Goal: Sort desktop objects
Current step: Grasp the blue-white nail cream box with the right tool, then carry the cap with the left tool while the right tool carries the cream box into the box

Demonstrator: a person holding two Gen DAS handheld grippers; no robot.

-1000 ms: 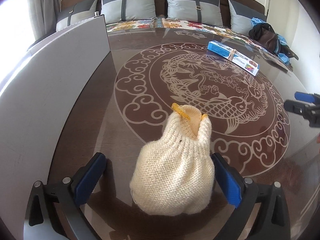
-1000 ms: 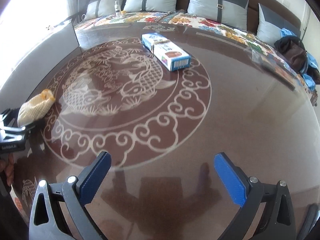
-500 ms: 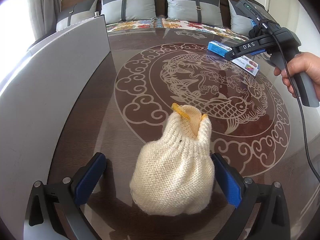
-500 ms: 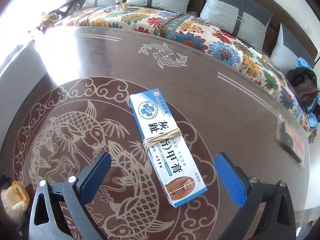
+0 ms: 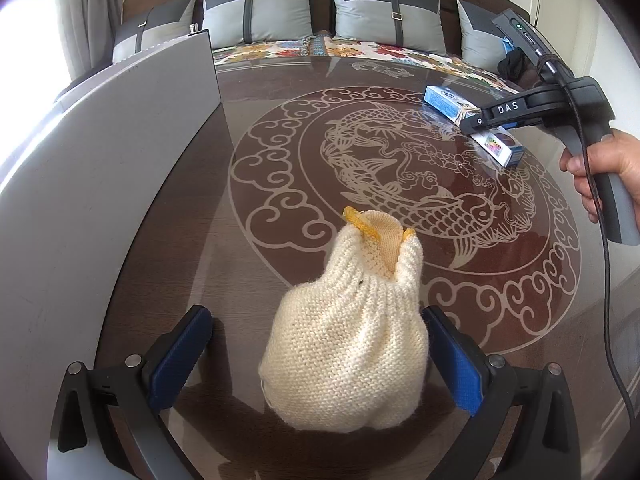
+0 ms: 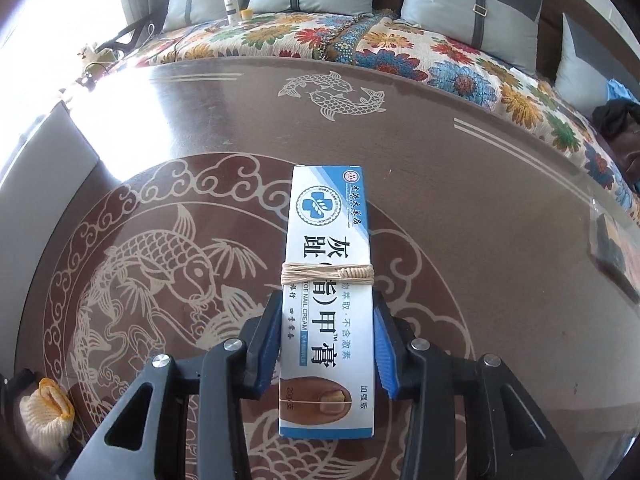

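The right claw had its two blue pads pressed against the long sides of the cream box, gripping it near the end closest to the camera, below the band of twine wound round its middle. The box lay flat on the desk, over the carved fish ring, and its long axis ran straight away from the claw, in line with the fingers, so a lift would likely leave most of its length hanging forward of the grip. The left claw stood wide open and held nothing; the knitted pouch sat on the desk between its pads, the right pad touching or nearly touching the wool, the left pad well apart from it. The pouch's yellow-rimmed mouth pointed away from that claw. A tall grey panel stood along the desk's left edge, nearer the left claw. Judging by this, each hand was already matched to its nearer object.
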